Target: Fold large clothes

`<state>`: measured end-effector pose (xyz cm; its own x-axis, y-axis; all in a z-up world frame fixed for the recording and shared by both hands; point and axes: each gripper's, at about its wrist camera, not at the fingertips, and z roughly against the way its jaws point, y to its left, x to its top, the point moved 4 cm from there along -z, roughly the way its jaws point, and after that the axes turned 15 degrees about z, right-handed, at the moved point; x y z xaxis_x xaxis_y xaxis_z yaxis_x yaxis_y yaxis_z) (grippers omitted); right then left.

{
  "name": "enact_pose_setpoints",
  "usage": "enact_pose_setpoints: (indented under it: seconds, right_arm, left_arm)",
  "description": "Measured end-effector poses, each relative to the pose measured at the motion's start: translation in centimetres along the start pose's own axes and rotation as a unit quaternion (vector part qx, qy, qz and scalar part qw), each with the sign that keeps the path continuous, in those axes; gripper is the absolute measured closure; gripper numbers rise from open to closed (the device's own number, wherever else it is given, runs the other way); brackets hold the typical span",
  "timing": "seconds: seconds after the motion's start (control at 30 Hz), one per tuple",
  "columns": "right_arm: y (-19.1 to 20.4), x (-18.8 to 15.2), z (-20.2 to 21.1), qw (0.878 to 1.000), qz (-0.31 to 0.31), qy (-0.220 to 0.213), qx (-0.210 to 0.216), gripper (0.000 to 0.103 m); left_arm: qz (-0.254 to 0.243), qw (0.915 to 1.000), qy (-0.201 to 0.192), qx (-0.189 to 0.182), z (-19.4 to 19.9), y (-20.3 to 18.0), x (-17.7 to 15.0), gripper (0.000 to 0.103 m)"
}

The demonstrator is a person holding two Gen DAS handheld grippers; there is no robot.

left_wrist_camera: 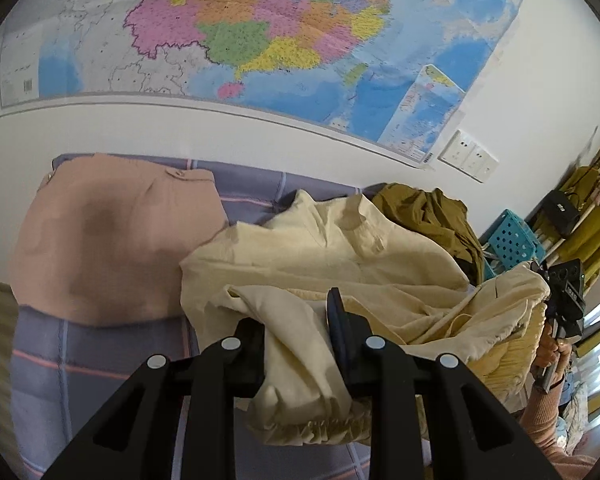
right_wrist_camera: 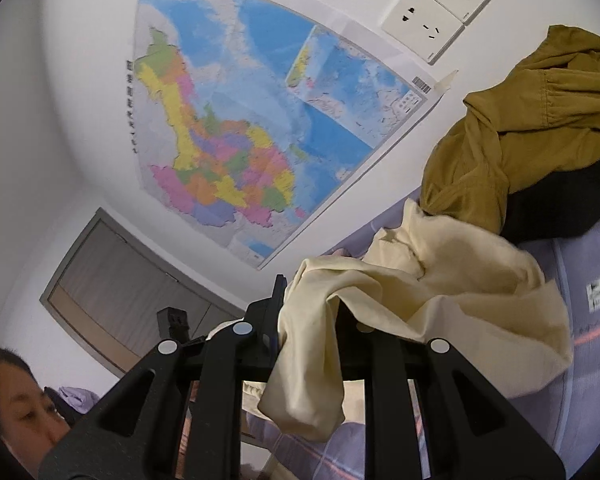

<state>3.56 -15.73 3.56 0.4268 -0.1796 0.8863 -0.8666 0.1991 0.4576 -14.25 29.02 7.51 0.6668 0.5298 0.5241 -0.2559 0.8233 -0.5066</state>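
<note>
Left gripper point(left_wrist_camera: 296, 320) is clenched on a bunch of the cream garment point(left_wrist_camera: 340, 256), lower centre of the left wrist view; the elastic hem hangs below the jaws. Right gripper point(right_wrist_camera: 308, 312) is clamped on another fold of the same garment point(right_wrist_camera: 440, 280), lower centre of its own view.

Only the left view shows: the folded pink garment point(left_wrist_camera: 112, 240) at mid left on the striped bedsheet point(left_wrist_camera: 80, 360), a blue crate point(left_wrist_camera: 512, 240) at right, and the right gripper point(left_wrist_camera: 556, 300) from outside, with the person's hand point(left_wrist_camera: 550, 354) on its handle at the right edge.

Only the right view shows: a grey door point(right_wrist_camera: 112, 280) at lower left, and the person at the bottom left corner.

Both show the wall map point(left_wrist_camera: 260, 32), the wall sockets point(right_wrist_camera: 440, 20) and the olive garment point(right_wrist_camera: 520, 140).

Hidden: cloth covers the right gripper's right finger; the cream garment's overall shape is unreadable, bunched. Dark fabric under the olive piece is cut off at the right edge.

Count: three garments clear, two grippers, one map.
</note>
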Motion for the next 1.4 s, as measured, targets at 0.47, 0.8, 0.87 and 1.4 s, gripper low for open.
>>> enact_pose_setpoints:
  seconds: [0.47,0.8,0.87,1.4]
  right_arm:
    - [-5.7,3.7,-4.6,0.997,-0.040,0.024,-0.056,0.086]
    - [-9.0,5.0,-7.3,0.993,-0.066,0.038,-0.086,0.085]
    - [-9.8,5.2,-7.9,0.992,-0.076,0.040,-0.091,0.084]
    - [-10.2,6.2,-8.3,0.991,-0.090,0.026,-0.096,0.034]
  left_arm:
    - [0.009,0.9978,0.034,0.056,-6.1,0.2,6.6,0.080]
    - [0.028,0.9946,0.062,0.078,-10.7,1.4,9.1,0.080]
    - [0.035,0.9935,0.071,0.082,-12.0,2.0,9.7,0.080]
    - [0.070,0.9822,0.118,0.128,-20.2,4.4,11.5,0.079]
